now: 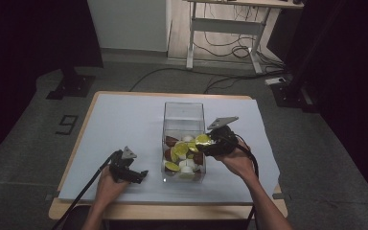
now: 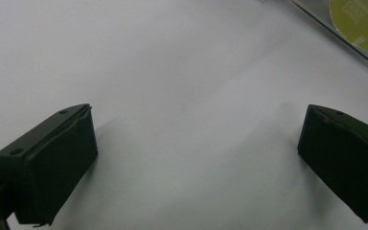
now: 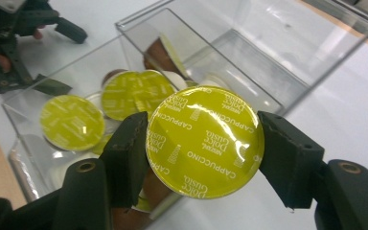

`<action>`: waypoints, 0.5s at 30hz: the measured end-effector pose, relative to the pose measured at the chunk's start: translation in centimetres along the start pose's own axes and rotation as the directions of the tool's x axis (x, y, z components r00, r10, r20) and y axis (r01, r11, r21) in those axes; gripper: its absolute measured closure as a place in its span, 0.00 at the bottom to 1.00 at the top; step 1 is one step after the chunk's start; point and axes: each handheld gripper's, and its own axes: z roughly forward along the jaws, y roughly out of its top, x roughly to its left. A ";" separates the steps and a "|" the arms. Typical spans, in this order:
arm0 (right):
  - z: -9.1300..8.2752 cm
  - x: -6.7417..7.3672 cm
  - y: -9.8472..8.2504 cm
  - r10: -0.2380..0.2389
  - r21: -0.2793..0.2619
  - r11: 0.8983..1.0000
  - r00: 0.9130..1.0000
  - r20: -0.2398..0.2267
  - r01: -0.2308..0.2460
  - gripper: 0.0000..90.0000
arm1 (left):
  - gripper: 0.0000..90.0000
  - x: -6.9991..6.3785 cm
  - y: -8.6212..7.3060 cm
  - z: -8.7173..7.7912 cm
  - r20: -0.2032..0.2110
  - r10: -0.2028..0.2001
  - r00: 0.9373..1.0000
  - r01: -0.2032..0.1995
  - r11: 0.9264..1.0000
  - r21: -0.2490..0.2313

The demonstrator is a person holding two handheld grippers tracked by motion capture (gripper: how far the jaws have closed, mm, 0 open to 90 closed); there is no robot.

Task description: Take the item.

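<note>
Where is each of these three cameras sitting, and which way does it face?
High view: above the person's side, facing forward and down on the table; both forearms show.
Left gripper view: on the left gripper, facing bare tabletop; open jaws.
Right gripper view: on the right gripper, clamping a yellow capsule.
All three share the clear box.

both forearms come in from the bottom edge of the high view. the left hand (image 1: pixel 106 184) holds the left gripper (image 1: pixel 141 175) low and pointing right, its jaws wide apart with nothing between them. the right hand (image 1: pixel 237 160) holds the right gripper (image 1: pixel 205 143) higher, pointing left, its fingers (image 3: pixel 129 148) pressed on a round pod.
</note>
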 end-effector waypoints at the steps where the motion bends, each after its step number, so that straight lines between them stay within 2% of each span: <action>1: -0.1 -0.2 -0.1 0.001 -0.001 1.000 1.000 0.007 -0.001 0.42 | 0.00 0.0 0.0 0.0 0.000 0.000 1.000 0.000 1.000 0.000; 6: -0.7 -1.2 -0.5 0.022 -0.007 1.000 0.999 0.031 -0.022 0.42 | 0.00 0.0 0.0 0.0 0.000 0.000 1.000 0.000 1.000 0.000; 15: -1.1 -2.1 -1.1 0.021 0.008 1.000 0.997 0.074 -0.021 0.42 | 0.00 0.0 0.0 0.0 0.000 0.000 1.000 0.000 1.000 0.000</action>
